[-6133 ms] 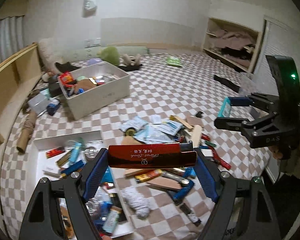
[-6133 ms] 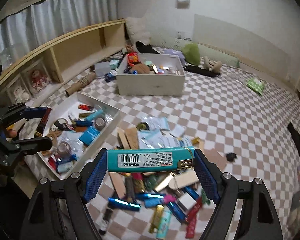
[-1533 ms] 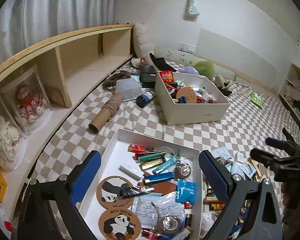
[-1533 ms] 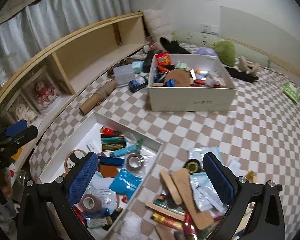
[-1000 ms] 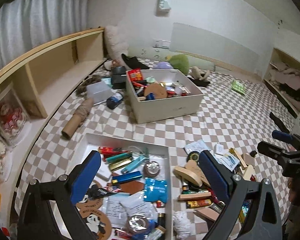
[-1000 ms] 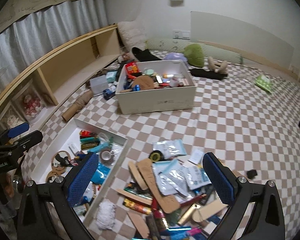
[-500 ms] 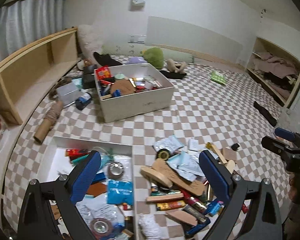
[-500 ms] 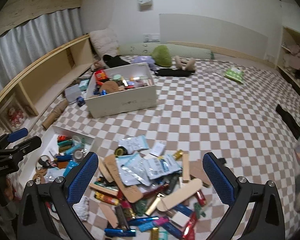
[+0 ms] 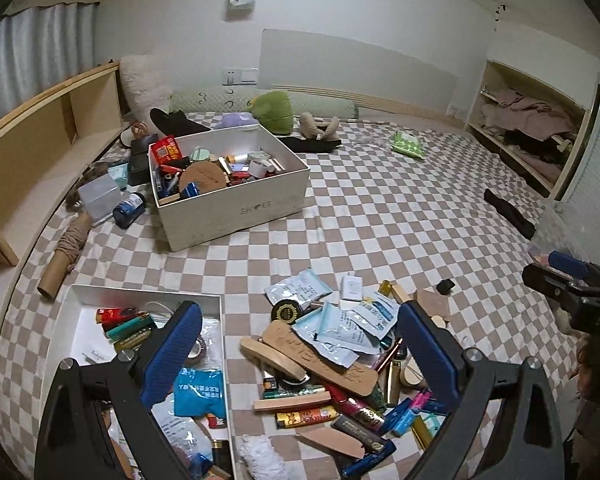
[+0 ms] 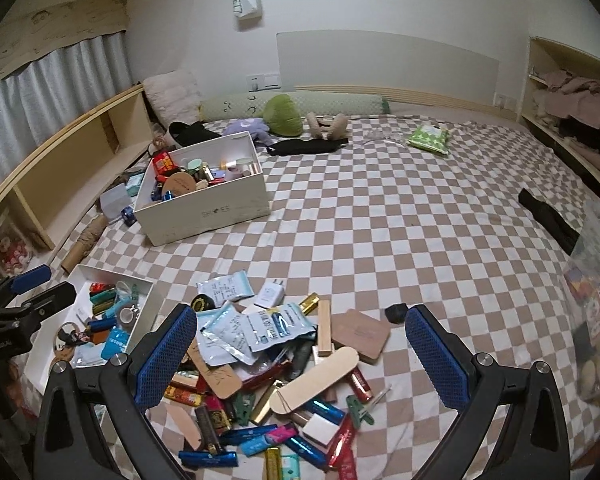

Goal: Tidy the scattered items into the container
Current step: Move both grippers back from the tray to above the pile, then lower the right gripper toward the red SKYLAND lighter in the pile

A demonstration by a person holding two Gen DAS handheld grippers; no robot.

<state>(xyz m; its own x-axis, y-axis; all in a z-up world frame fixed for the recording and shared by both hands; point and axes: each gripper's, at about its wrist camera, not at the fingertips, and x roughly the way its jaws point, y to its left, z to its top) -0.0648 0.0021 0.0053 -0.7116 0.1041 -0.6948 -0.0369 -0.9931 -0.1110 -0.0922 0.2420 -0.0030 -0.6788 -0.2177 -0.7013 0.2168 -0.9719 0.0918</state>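
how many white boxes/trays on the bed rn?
2. A deep white box stands toward the headboard, full of items. A shallow white tray lies nearer, left of the scattered pile. Others may sit out of frame.

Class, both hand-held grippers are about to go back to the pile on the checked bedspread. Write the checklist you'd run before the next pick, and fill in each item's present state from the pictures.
1. Left hand-held gripper empty and open: ok, nothing between the fingers.
2. Right hand-held gripper empty and open: ok.
3. Loose items left to pick in the pile: ok, many remain on the bedspread.
4. Shallow white tray within view, with room: ok, bare floor shows near its far left corner.
5. A single item lying free for a clean grasp: not ok in the middle, items overlap; the black cube lies apart.
6. The two grippers apart from each other: ok.
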